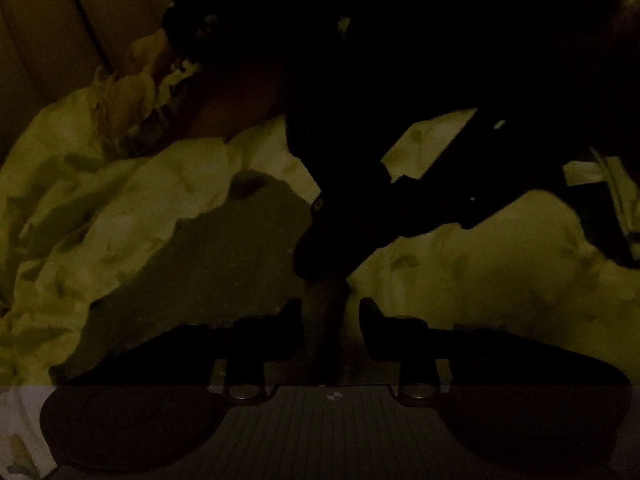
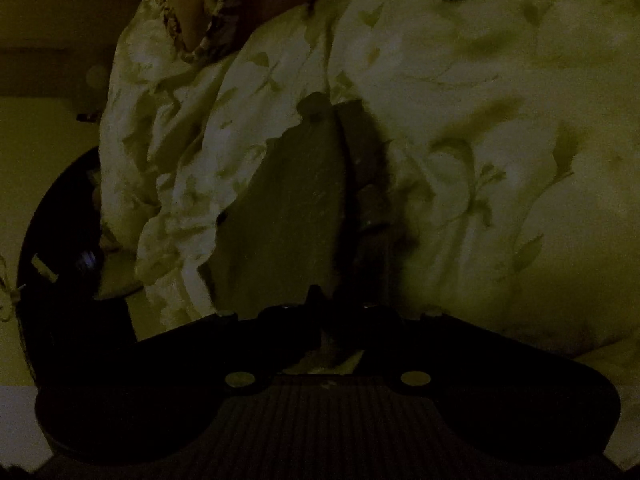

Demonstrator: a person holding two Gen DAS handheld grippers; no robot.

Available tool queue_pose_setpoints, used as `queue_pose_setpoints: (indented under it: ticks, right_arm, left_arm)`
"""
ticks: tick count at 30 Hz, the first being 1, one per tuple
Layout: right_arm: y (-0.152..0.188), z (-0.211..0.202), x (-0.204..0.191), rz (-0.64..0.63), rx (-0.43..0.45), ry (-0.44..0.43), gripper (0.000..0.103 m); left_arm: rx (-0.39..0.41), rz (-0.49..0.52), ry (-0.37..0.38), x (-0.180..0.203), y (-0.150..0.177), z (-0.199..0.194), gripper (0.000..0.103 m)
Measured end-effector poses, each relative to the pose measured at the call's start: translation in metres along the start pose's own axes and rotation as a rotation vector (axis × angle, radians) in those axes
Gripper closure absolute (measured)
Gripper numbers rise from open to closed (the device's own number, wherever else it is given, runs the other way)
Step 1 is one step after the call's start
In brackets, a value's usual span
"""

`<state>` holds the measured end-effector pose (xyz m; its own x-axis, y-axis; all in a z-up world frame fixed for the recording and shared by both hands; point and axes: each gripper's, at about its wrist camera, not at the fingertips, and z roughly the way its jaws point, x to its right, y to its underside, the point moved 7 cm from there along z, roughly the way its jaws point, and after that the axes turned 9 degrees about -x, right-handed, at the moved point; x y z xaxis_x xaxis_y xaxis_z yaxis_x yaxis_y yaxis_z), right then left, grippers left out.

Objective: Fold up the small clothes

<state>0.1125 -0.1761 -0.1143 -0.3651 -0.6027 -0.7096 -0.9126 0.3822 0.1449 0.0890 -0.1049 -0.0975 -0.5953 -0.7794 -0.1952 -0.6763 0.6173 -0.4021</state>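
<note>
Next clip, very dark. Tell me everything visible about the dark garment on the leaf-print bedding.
The dark garment looks like a small, plain, matte cloth piece, olive-grey in this dim light, lying mostly flat with an uneven outer edge. A raised lengthwise fold runs along one side. It rests on the pale leaf-print bedding. The right gripper appears shut on its near edge; the left gripper straddles a dark strip of it, with the jaws apart.
</note>
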Motion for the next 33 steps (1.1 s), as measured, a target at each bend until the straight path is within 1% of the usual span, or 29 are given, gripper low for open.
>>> queue_pose_setpoints:
  ticks: [1,2,3,4,5,7,8,9,11,13,17,19,21,23,28,31,33]
  right_arm:
    - [0.000,-0.001,0.001,0.001,-0.002,0.003,0.094]
    - [0.000,-0.003,0.001,-0.004,-0.004,0.005,0.094]
    - [0.000,-0.002,0.000,-0.010,-0.009,0.005,0.094]
    - [-0.001,-0.002,0.000,-0.013,-0.014,0.006,0.094]
    - [-0.003,-0.002,0.000,-0.010,-0.018,0.007,0.091]
    - [-0.008,-0.005,0.001,0.000,-0.006,0.002,0.086]
    - [-0.013,-0.008,0.002,0.011,0.012,0.005,0.074]
    - [-0.018,-0.011,0.003,0.022,0.037,0.007,0.056]
    - [-0.033,-0.019,0.008,0.052,0.100,0.023,0.041]
    - [-0.046,-0.020,0.012,0.072,0.116,0.024,0.041]
    - [-0.063,-0.004,0.020,0.102,0.081,0.067,0.039]
    - [-0.067,0.004,0.024,0.129,0.086,0.065,0.039]
    - [-0.070,0.010,0.026,0.163,0.102,0.038,0.037]
    - [-0.072,0.016,0.027,0.190,0.099,0.027,0.035]
    - [-0.073,0.032,0.019,0.188,0.079,0.022,0.035]
    - [-0.075,0.038,0.018,0.197,0.091,0.033,0.035]
    - [-0.075,0.040,0.017,0.198,0.097,0.030,0.040]
  left_arm:
    - [-0.010,-0.017,0.004,-0.002,-0.001,0.002,0.026]
    - [-0.025,-0.060,0.021,-0.007,-0.002,0.004,0.032]
    - [-0.035,-0.113,0.051,-0.012,-0.002,0.005,0.032]
    - [-0.041,-0.165,0.082,-0.017,-0.002,0.006,0.035]
    - [-0.049,-0.221,0.110,-0.023,-0.001,0.007,0.036]
    - [-0.053,-0.284,0.134,-0.030,-0.001,0.006,0.037]
    - [-0.051,-0.294,0.138,-0.032,-0.002,0.006,0.037]
    - [-0.050,-0.295,0.141,-0.033,-0.002,0.005,0.037]
    - [-0.046,-0.287,0.140,-0.031,-0.002,0.003,0.037]
    - [-0.046,-0.287,0.141,-0.031,-0.001,0.003,0.038]
    - [-0.045,-0.310,0.148,-0.035,-0.002,0.004,0.037]
    - [-0.045,-0.316,0.152,-0.035,-0.002,0.003,0.037]
    - [-0.044,-0.323,0.157,-0.038,-0.003,0.004,0.037]
    - [-0.041,-0.334,0.163,-0.040,-0.003,0.003,0.037]
    - [-0.040,-0.362,0.179,-0.042,0.000,0.001,0.037]
    - [-0.036,-0.376,0.183,-0.044,-0.001,-0.002,0.037]
    - [-0.033,-0.383,0.187,-0.045,-0.001,-0.004,0.037]
